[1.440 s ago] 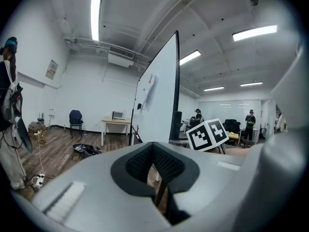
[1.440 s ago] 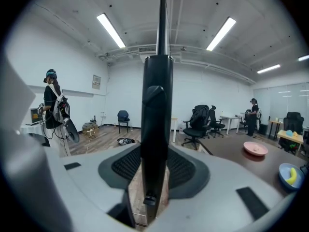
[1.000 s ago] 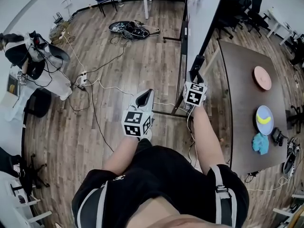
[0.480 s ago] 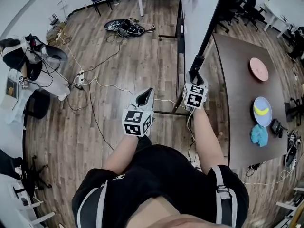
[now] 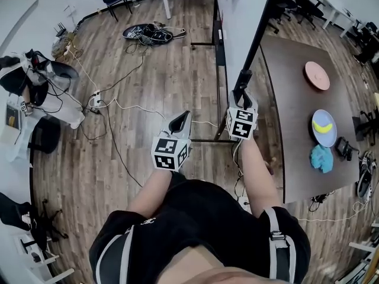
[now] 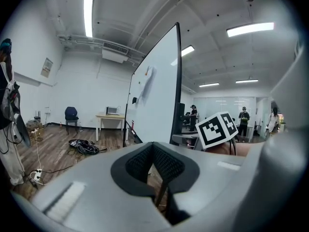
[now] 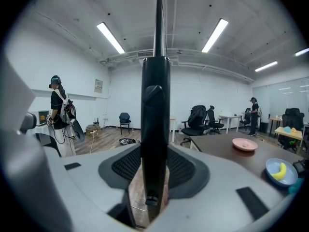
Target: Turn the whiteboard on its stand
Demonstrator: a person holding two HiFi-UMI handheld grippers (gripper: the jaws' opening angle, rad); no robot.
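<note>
Clamped on the whiteboard's (image 5: 243, 22) frame edge (image 7: 155, 105) with right tongs (image 7: 155, 170), left tongs (image 6: 153, 153) together and empty, so could slip off mid-turn or swing it into the counter (image 5: 296, 129).

No legible text, brand, number or sign found in any view. Marker cube (image 5: 170, 153) of left gripper (image 5: 181, 121) and marker cube (image 5: 242, 123) of right gripper (image 5: 241, 94): black-and-white square patterns only, no characters. Wall notice (image 6: 47, 67): print too small to read. Whiteboard (image 6: 154, 91): faint grey smudge on the surface, nothing readable.
</note>
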